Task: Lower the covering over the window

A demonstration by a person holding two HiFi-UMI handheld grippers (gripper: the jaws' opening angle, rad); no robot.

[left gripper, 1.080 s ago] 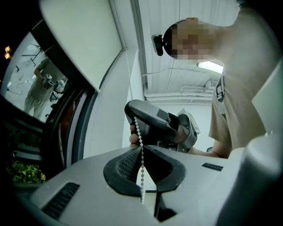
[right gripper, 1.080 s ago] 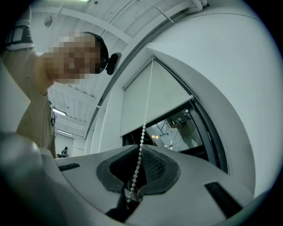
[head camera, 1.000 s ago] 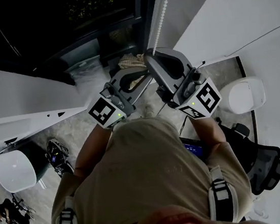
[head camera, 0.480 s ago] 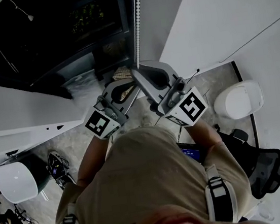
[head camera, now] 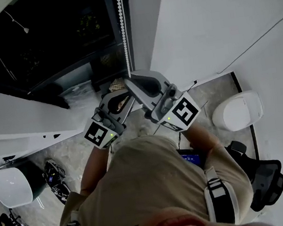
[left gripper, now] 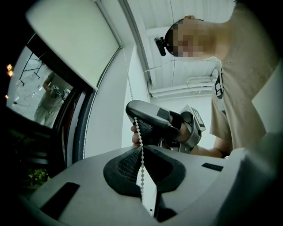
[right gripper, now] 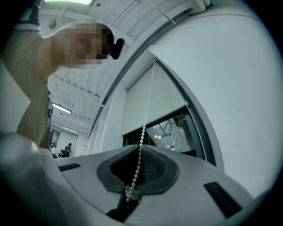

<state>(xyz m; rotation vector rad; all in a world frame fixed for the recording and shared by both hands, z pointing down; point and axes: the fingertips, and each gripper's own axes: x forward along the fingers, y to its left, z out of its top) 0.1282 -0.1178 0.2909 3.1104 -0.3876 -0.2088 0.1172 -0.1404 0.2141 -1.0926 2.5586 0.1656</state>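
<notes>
While our left gripper (left gripper: 142,155) and right gripper (right gripper: 139,153) are both pinched narrow on the bead chain (head camera: 123,29), the right one just above the left, we risk the beads slipping through the pads if we pull at a slant. The roller blind (right gripper: 152,99) covers only the top of the window (head camera: 45,50), and hauling on the wrong strand of the loop would likely raise it instead.

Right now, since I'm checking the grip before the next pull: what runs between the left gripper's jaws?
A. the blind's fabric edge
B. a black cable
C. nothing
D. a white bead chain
D: in the left gripper view the white bead chain passes down between the closed jaws of the left gripper.
</notes>
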